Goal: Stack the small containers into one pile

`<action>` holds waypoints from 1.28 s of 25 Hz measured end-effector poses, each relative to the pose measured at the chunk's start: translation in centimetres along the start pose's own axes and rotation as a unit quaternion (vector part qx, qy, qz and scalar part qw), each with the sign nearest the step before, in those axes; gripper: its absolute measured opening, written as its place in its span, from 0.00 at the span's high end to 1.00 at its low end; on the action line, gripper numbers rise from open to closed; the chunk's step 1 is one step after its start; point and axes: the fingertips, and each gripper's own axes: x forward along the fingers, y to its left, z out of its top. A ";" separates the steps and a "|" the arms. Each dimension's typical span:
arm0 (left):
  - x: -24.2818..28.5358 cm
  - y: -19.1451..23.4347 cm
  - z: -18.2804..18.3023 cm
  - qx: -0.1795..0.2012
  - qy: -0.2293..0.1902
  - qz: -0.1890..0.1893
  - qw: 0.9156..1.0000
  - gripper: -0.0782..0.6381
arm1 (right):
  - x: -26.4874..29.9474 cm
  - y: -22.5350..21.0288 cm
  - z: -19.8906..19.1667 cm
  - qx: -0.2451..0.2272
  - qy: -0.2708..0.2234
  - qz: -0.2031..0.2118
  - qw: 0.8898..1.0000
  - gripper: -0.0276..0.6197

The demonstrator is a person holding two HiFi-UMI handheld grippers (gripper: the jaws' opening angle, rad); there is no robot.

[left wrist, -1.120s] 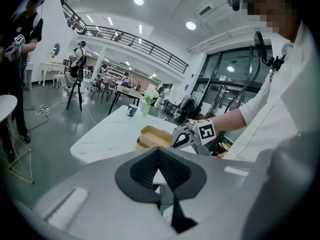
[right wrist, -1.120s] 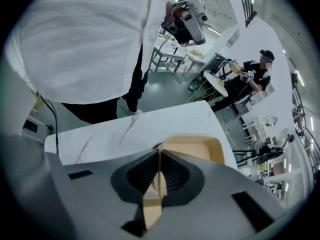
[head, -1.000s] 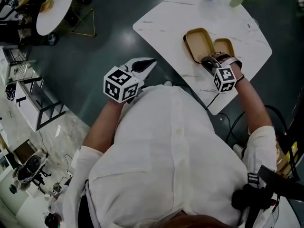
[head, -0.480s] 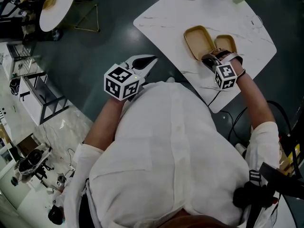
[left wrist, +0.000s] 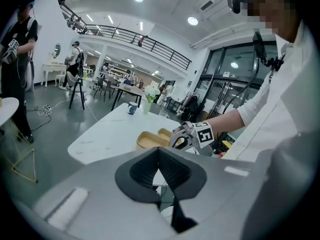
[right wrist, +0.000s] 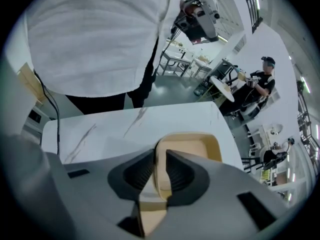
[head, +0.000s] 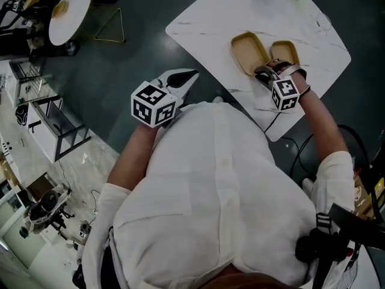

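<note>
Rim of tan container stands between right gripper's jaws, just eased apart.

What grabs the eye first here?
Two tan containers sit side by side on a white marble table. The right hand-held gripper hangs over their near ends, its jaws just opened, a rim between them. The left hand-held gripper is shut, off the table over the dark floor.

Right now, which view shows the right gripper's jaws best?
Right gripper view: the right gripper has jaws that have just been opening, slightly apart around a tan container rim. The head view shows mostly its marker cube; the left gripper view shows it small, far off.
</note>
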 end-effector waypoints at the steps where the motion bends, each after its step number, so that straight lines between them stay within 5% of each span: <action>1: 0.2 0.0 0.1 0.001 0.001 -0.001 1.000 0.88 | 0.0 0.0 -0.1 0.004 0.000 -0.001 1.000 0.86; 15: 2.5 -1.6 1.0 0.032 0.013 -0.043 0.998 0.88 | -2.4 -0.2 -1.1 0.070 0.002 -0.049 0.996 0.86; 32: 5.7 -4.6 -0.1 0.044 0.029 -0.084 0.995 0.88 | -5.5 6.5 -9.5 0.191 0.071 -0.058 0.977 0.86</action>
